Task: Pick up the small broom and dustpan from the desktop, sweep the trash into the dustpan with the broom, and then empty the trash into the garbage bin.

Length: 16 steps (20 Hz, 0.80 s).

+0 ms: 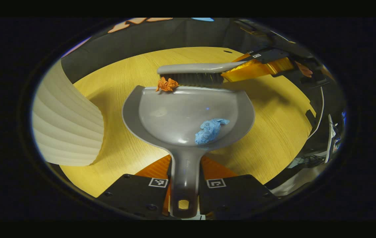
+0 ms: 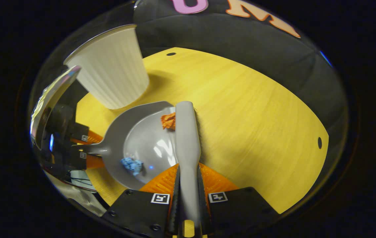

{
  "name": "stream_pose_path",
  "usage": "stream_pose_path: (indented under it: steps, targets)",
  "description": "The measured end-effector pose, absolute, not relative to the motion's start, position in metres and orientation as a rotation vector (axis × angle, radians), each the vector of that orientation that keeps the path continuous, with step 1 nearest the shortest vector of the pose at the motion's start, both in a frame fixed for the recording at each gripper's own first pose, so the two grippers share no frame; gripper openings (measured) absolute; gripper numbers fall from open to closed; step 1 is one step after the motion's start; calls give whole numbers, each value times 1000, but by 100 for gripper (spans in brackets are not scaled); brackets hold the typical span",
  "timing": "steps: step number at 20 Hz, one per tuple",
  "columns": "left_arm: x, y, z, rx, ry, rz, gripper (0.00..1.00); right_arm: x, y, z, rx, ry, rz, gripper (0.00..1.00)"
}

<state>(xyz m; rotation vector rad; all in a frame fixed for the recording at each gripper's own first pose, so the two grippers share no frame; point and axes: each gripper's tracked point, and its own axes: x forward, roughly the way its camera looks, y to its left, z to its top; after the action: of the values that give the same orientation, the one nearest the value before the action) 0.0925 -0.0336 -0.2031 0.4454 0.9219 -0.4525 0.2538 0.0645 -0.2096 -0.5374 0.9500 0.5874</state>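
Left gripper [image 1: 185, 185]: fingers closed on the smooth grey plastic handle of the dustpan [image 1: 188, 115], which is laid flat on the yellow wood-grain desktop [image 1: 273, 132] straight ahead. A crumpled blue paper wad [image 1: 209, 130] is seen inside the glossy pan. A crumpled orange wad [image 1: 166, 84] is lodged at the pan's far lip, touching the dark bristles. Right gripper [image 2: 188, 195]: fingers clamped on the broom [image 2: 187, 132] handle, the matte grey back extending forward. A ribbed white garbage bin [image 2: 111, 72] stands ahead-left, just beside the pan.
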Motion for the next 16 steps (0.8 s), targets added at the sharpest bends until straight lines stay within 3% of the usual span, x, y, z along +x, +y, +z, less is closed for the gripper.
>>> stream_pose_path:
  steps: [2, 7, 11, 16]
  targets:
    - [94, -34, -202, 439, 914, -447, 28, 235, 66, -206, -553, 966, 625, 28]
    - [94, -39, -191, 422, 877, -441, 28, 212, 30, -153, -385, 824, 522, 28]
    - [97, -49, -154, 402, 858, -490, 28, 176, -36, -100, -232, 649, 370, 28]
    - [89, -53, -99, 423, 766, -562, 28, 118, -131, -108, -74, 545, 164, 28]
